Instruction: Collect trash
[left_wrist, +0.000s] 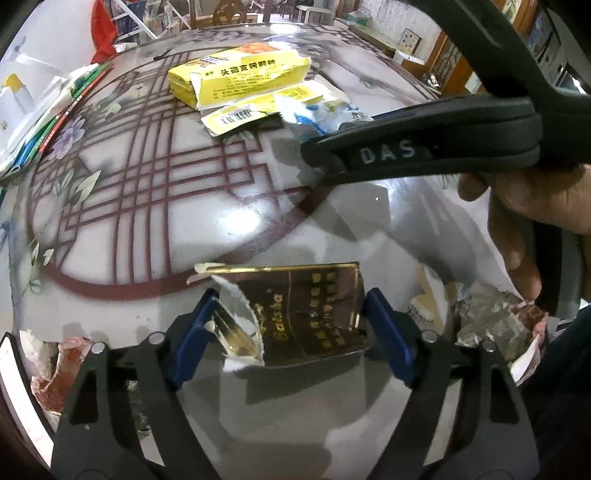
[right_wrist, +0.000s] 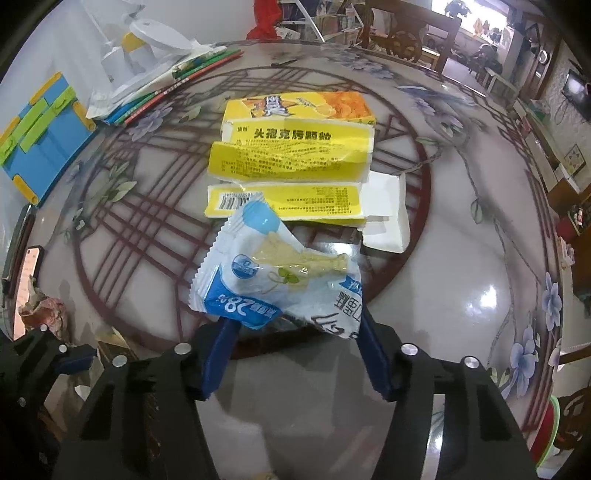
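My left gripper (left_wrist: 291, 321) is shut on a torn dark brown and gold cigarette pack (left_wrist: 306, 314), held between its blue pads (left_wrist: 195, 332) over the table. My right gripper (right_wrist: 295, 328) is shut on a blue and white snack wrapper (right_wrist: 277, 273); the wrapper also shows in the left wrist view (left_wrist: 325, 114). A torn yellow medicine box (right_wrist: 291, 155) lies flat on the table beyond the wrapper, and it also shows in the left wrist view (left_wrist: 236, 79). A yellow snack box (right_wrist: 295, 105) lies behind it.
Crumpled red and silver wrappers lie at the left (left_wrist: 55, 373) and right (left_wrist: 498, 321) of the left gripper. Books and pencils (right_wrist: 162, 88), a blue and green case (right_wrist: 40, 136) and a phone (right_wrist: 26, 273) sit at the table's left. The round glass table (right_wrist: 461, 266) has a red lattice pattern.
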